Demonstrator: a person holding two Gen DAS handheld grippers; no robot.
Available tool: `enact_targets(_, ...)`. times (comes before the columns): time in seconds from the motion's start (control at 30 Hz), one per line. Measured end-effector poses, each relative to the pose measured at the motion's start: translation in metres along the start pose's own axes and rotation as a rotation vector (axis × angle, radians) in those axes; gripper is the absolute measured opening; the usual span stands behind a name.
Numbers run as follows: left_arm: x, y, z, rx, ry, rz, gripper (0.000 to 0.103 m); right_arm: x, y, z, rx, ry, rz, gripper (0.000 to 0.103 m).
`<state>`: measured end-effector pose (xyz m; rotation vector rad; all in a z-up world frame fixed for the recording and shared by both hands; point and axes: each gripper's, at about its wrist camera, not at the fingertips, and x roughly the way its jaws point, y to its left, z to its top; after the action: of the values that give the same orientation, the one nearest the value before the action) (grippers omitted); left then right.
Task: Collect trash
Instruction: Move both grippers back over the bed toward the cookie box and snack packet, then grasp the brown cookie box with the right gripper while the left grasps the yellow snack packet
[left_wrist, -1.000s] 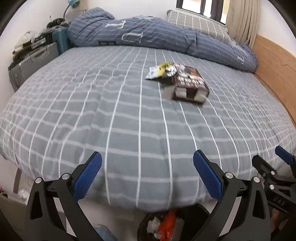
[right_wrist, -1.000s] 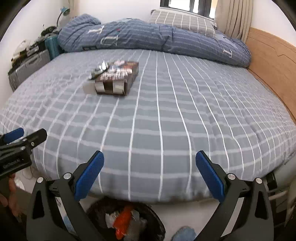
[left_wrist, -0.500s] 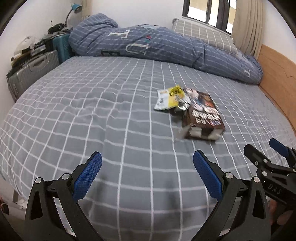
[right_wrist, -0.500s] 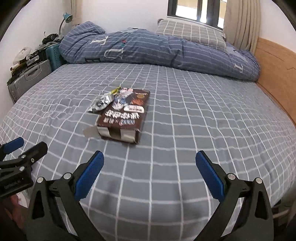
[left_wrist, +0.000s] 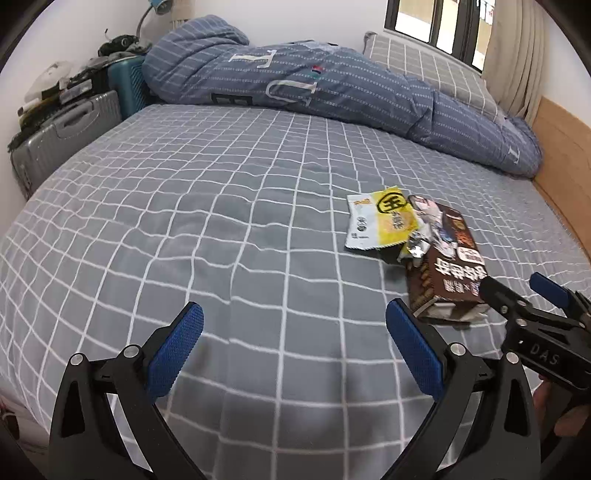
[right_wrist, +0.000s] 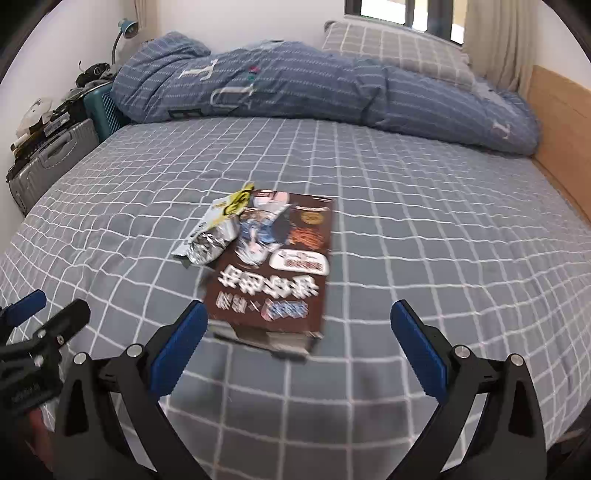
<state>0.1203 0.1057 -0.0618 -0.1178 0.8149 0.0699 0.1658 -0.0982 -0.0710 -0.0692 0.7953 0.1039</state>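
Observation:
A brown snack box (right_wrist: 273, 273) lies flat on the grey checked bed (right_wrist: 424, 229), with a yellow-and-white wrapper (right_wrist: 225, 208) and crumpled foil (right_wrist: 212, 242) against its far left corner. In the left wrist view the same box (left_wrist: 445, 269) and wrapper (left_wrist: 380, 221) lie to the right of centre. My right gripper (right_wrist: 295, 339) is open just short of the box's near end. My left gripper (left_wrist: 291, 347) is open over bare sheet, left of the box. Each gripper shows at the edge of the other's view.
A rolled blue duvet (left_wrist: 332, 92) and a checked pillow (left_wrist: 424, 70) lie along the far side of the bed. Suitcases (left_wrist: 66, 136) stand at the left. A wooden bed frame (left_wrist: 565, 147) runs along the right. A hand (left_wrist: 565, 417) holds the right gripper.
Both grippers have moved forward over the bed toward the box and wrappers. The black bin seen below the bed edge a second ago has dropped out of view.

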Motion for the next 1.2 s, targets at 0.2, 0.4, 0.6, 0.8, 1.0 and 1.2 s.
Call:
enact_targets(0.2,0.018,0.012,0.017,-0.017,0.001,0.012,0.097,0.032,0.014,0.007,0.013,0.049,-0.021,0.095)
enact_targets(0.4,0.028,0.015,0.024,-0.026,0.002,0.007,0.097,0.056,0.021,0.006,0.019,0.089,-0.057,0.095)
enact_targets(0.6,0.031,0.014,0.021,-0.02,0.013,0.006,0.097,0.058,0.016,0.007,0.022,0.084,-0.045,0.09)
enact_targets(0.8,0.032,0.001,0.02,0.003,0.017,0.0,0.097,0.042,0.002,0.007,-0.013,0.064,-0.044,0.089)
enact_targets(1.0,0.041,-0.021,0.021,0.021,0.04,-0.015,0.097,0.016,-0.035,0.013,-0.011,0.016,-0.046,0.089)
enact_targets(1.2,0.066,-0.069,0.046,0.101,0.048,-0.035,0.097,-0.002,-0.084,0.019,0.027,-0.011,-0.05,0.089)
